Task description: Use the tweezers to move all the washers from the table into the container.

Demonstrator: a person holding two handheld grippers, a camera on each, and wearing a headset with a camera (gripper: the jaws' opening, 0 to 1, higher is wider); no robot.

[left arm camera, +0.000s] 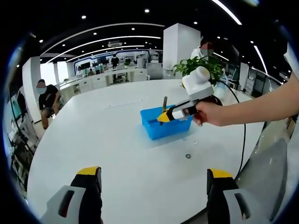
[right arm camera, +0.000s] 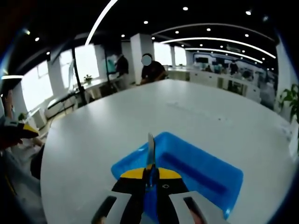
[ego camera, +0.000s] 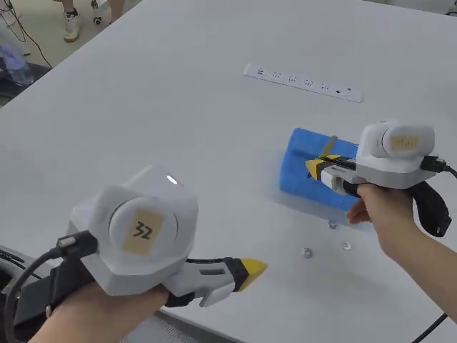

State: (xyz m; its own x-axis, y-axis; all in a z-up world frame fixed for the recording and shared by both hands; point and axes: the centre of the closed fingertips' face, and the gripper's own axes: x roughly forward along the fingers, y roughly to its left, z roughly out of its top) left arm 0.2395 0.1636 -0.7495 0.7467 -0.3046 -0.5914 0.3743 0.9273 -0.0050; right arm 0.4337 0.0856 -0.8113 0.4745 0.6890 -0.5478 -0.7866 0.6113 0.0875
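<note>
Table point(ego camera: 178, 107): white, matt, smooth, with a faint soft sheen under the ceiling lights.
Container point(right arm camera: 201, 172): blue plastic, smooth walls, semi-gloss.
Tweezers point(right arm camera: 150, 148): thin bare metal, dull grey finish.
Washers point(ego camera: 307, 252): small, metal, bright glints.
Left gripper point(left arm camera: 154, 179) and right gripper point(right arm camera: 150, 173): white matt plastic shells, yellow plastic jaw tips, black plastic behind them.
Power strip point(ego camera: 303, 82): white plastic, smooth.
Cable point(ego camera: 39, 259): black, rubbery look, slight gloss.

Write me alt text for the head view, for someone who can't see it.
The right gripper, shut on the tweezers, holds them over a blue container on a white table. Three small washers lie on the table beside the container, nearer the person. The left gripper is in the foreground.
</note>
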